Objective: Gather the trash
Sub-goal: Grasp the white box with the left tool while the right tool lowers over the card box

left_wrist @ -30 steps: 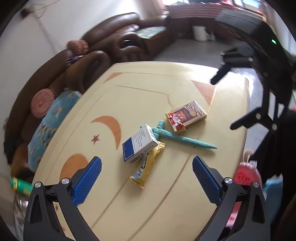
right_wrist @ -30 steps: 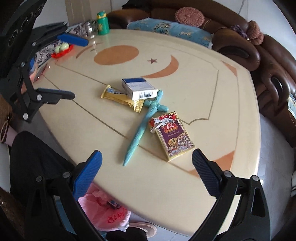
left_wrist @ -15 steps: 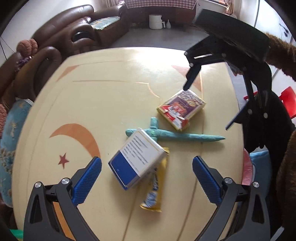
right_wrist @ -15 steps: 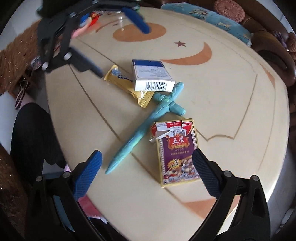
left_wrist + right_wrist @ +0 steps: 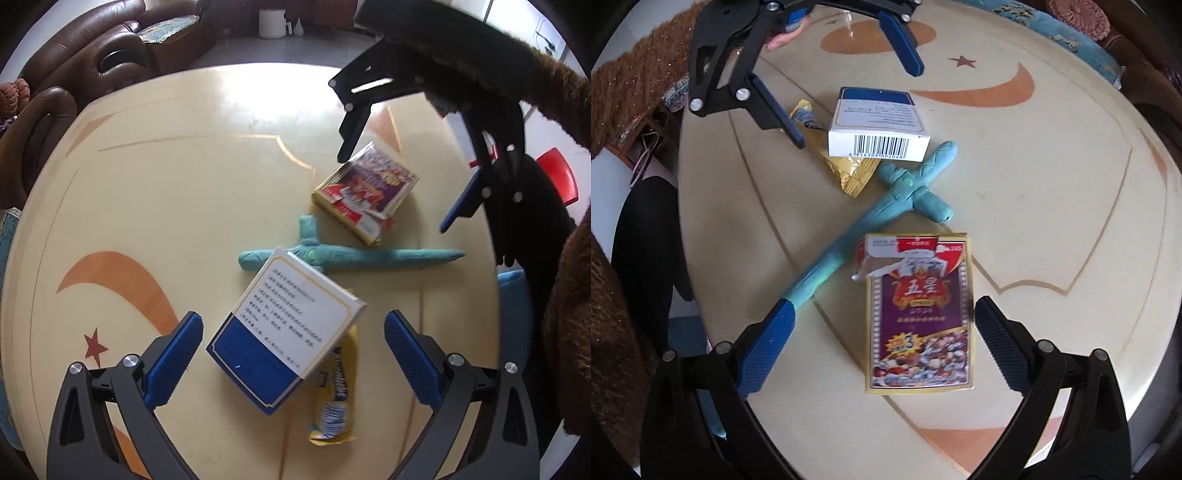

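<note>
Blue box (image 5: 286, 332) btwn open L jaws.

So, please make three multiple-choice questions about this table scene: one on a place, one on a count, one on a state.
1. What does the white and blue box lie on?
A. the purple card pack
B. the yellow wrapper
C. the sofa

2. How many loose items lie on the table?
A. two
B. four
C. six

3. How do the jaws of the left gripper stand?
A. open, around the box
C. shut on the box
B. shut on the wrapper

Answers:
1 B, the yellow wrapper pokes out from under the box.
2 B, box, wrapper, teal toy sword and purple card pack.
3 A, both pads stand apart from the box.
</note>
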`<state>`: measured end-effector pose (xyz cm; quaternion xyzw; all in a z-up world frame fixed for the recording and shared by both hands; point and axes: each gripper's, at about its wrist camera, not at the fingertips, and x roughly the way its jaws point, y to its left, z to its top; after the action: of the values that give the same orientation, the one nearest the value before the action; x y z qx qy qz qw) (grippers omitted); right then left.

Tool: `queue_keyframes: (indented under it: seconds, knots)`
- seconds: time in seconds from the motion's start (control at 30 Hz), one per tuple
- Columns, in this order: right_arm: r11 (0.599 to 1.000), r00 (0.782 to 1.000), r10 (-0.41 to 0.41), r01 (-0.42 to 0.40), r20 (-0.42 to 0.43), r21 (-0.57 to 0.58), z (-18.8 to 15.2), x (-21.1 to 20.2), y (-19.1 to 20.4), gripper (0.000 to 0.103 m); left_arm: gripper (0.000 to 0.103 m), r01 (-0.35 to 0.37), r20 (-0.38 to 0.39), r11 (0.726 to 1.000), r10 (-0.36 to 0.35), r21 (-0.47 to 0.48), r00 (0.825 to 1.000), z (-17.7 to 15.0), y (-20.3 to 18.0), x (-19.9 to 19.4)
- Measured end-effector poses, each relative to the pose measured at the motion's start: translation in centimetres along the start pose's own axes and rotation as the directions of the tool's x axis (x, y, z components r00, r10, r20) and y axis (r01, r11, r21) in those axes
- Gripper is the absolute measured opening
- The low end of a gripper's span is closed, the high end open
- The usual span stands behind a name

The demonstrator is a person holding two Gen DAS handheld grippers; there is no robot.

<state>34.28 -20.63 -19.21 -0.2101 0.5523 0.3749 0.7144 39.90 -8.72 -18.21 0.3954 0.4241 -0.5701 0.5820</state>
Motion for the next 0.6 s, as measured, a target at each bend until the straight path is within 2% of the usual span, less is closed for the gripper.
queue_keyframes:
  seconds: [0.37,0.47,0.6]
  knots:
    - [0.999,0.999,-0.002,0.000,-0.041,-0.036,0.0,1.4,-0.6,0.095,0.096,0.037,-0.030,0.999,-0.036,0.026,0.999,-0.8,0.3,1.7]
    - [0.999,0.999,0.006,-0.008,-0.041,-0.049,0.0,1.5,-0.4,0.095,0.096,0.053,-0.028,0.999,-0.053,0.008,0.998,-0.8,0.5,1.6]
    - [0.999,0.999,0.006,-0.008,-0.036,-0.054,0.2,2.1,0.4,0.095,0.096,0.049,-0.065,0.999,-0.048,0.011,0.997,-0.2,0.9,2.4]
